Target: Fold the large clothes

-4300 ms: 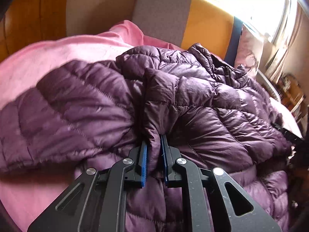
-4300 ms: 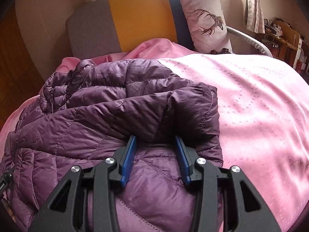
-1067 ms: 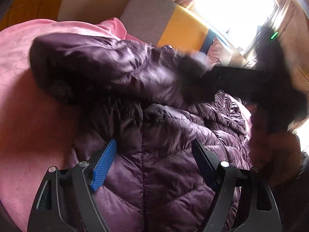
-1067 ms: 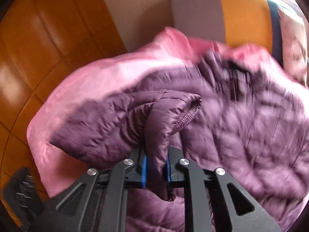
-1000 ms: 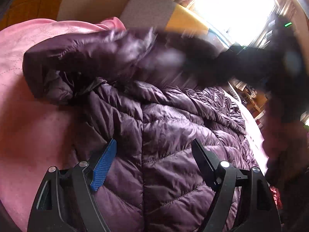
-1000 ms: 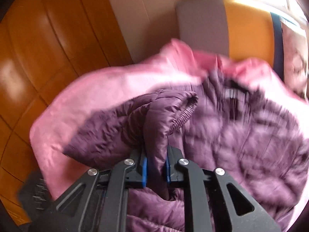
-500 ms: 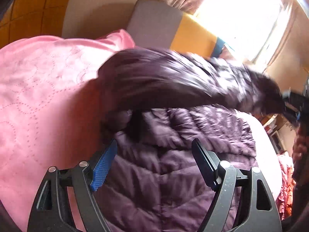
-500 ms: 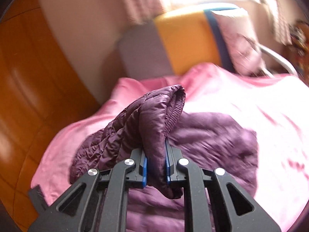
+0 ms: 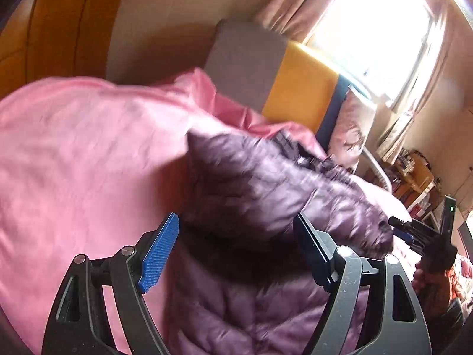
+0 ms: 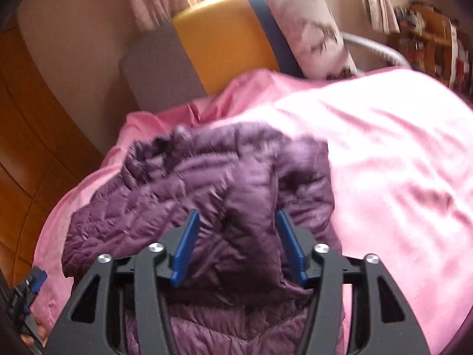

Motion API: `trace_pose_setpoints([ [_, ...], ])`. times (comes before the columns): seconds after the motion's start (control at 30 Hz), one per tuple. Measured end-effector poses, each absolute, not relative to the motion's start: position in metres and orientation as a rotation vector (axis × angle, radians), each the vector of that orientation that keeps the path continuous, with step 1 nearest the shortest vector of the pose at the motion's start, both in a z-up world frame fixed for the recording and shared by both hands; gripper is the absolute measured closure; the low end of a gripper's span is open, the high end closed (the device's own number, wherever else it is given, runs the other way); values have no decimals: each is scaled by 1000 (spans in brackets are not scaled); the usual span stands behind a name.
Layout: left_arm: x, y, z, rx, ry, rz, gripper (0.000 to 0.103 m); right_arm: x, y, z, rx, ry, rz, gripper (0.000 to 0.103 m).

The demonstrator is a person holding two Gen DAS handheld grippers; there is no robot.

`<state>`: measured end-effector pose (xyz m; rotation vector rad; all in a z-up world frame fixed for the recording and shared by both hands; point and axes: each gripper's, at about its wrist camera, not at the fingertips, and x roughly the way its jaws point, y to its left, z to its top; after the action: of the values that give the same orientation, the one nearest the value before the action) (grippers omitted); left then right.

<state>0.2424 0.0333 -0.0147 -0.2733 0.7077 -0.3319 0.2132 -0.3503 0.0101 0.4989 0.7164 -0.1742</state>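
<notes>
Purple puffer jacket (image 10: 224, 183) on pink bedspread (image 10: 399, 153): likely light, soft, slippery, best pinched at cuff or hem; right gripper (image 10: 236, 242) jaws just parted around its sleeve, left gripper (image 9: 236, 254) spread, empty.

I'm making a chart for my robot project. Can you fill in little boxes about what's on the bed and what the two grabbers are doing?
clothing: purple puffy jacket, lying on the bed
bed cover: pink blanket
sleeve: folded across the jacket body, its end between the right jaws
left gripper: open, above the jacket, holding nothing
right gripper: jaws have just been opening, pads apart from the sleeve
behind the bed: grey and yellow headboard, deer pillow
</notes>
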Motion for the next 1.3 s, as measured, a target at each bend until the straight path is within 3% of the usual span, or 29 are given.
trace_pose_setpoints([
  [0.23, 294, -24, 3, -250, 683, -410, 25, 248, -306, 26, 327, 690, -103, 23],
  [0.47, 333, -43, -66, -187, 865, -339, 26, 283, -296, -32, 224, 815, -140, 10],
  [0.67, 338, -37, -101, -175, 872, -340, 26, 298, -293, -69, 205, 858, -127, 9],
  [0.97, 329, -46, -81, -87, 880, -266, 26, 305, -293, -75, 198, 873, -137, 8],
  [1.13, 306, -41, -31, -57, 727, -273, 26, 300, -282, -40, 148, 825, -175, 8],
  [1.3, 333, -57, -22, -56, 721, -306, 26, 315, -239, -6, 98, 722, -62, 9],
])
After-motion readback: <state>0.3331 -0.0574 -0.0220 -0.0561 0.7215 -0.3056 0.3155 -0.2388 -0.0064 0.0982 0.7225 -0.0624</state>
